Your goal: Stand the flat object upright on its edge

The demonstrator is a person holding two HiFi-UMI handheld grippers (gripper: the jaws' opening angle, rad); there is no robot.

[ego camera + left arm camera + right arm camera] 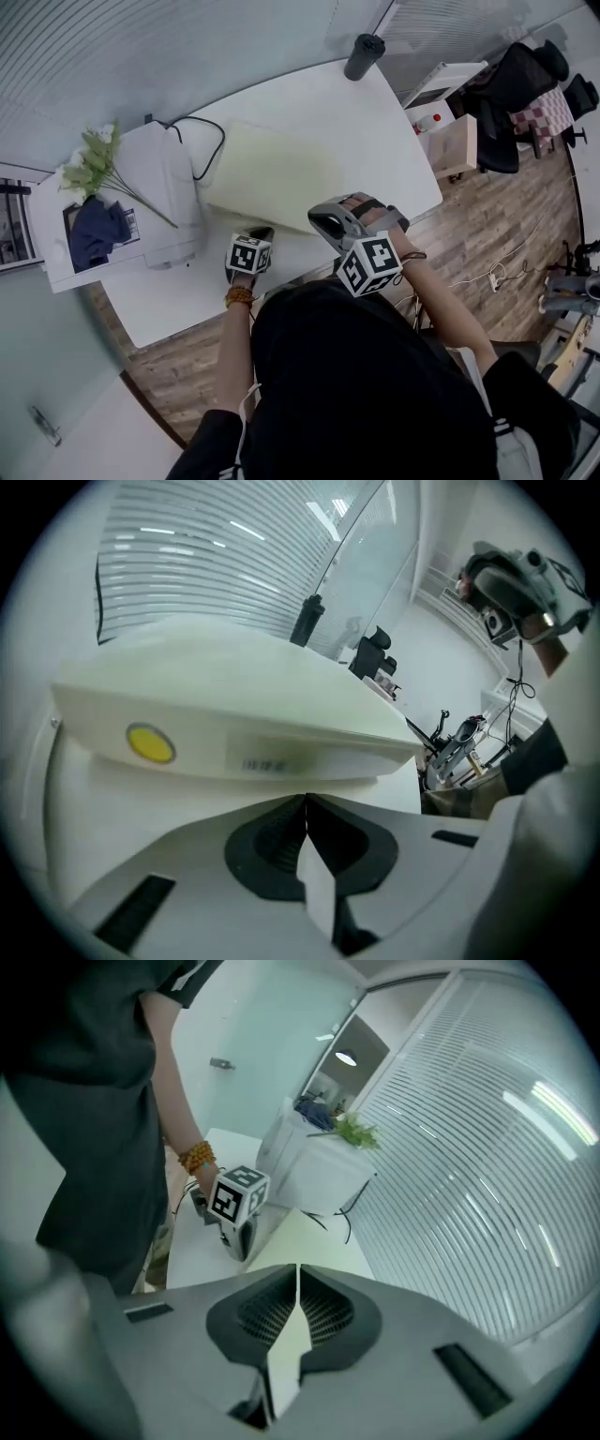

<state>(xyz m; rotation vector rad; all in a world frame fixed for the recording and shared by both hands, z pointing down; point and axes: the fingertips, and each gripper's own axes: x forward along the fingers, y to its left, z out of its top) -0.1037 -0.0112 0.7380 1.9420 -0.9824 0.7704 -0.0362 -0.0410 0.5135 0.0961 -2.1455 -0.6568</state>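
On table (375, 98), board (309, 173) flat, lengthwise left-right; left gripper (306, 803), right gripper (296, 1271) fingers together.

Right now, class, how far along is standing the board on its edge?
Done: nothing yet; the board lies flat on the table. In hand: the left gripper and right gripper sit at its near edge, both shut and empty; the left gripper view faces that edge closely. Left: probably lift one edge, tip the board up and steady it upright.
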